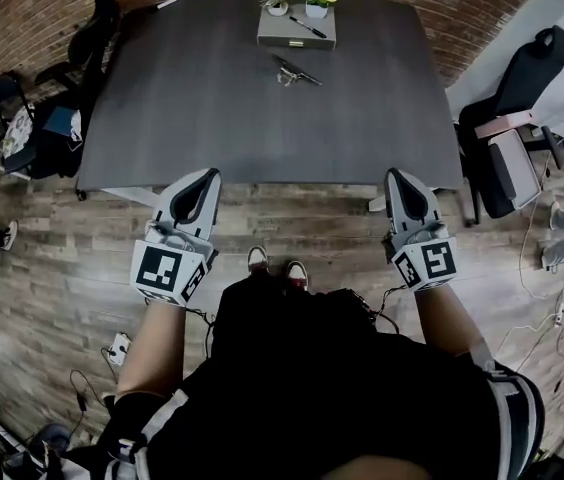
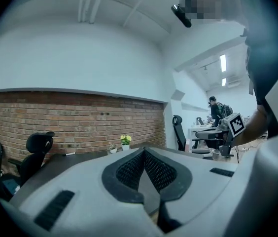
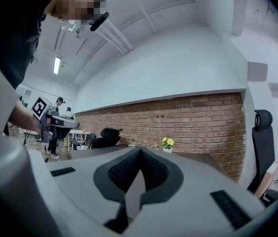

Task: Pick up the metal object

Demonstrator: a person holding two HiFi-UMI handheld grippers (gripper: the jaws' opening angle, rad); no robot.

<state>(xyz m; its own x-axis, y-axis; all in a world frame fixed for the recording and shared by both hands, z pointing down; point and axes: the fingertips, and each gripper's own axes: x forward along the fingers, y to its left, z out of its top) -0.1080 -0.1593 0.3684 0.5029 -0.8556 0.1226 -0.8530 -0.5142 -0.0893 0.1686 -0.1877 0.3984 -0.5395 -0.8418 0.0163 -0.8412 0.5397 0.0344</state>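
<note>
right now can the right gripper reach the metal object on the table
Probably not yet. The right gripper hangs at the near edge of the table, jaws shut, while the metal object lies well up the tabletop. Nothing blocks the way; it must come closer and open.

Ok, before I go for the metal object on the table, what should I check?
1. View of the metal object, lying free on the table: ok.
2. Nothing in the left gripper: ok.
3. Nothing in the right gripper: ok.
4. Jaws open for a grasp: not ok, both shut.
5. Object within reach: not ok, both grippers hang at the near edge, it lies toward the far side.
6. Tabletop bare between grippers and object: ok.
</note>
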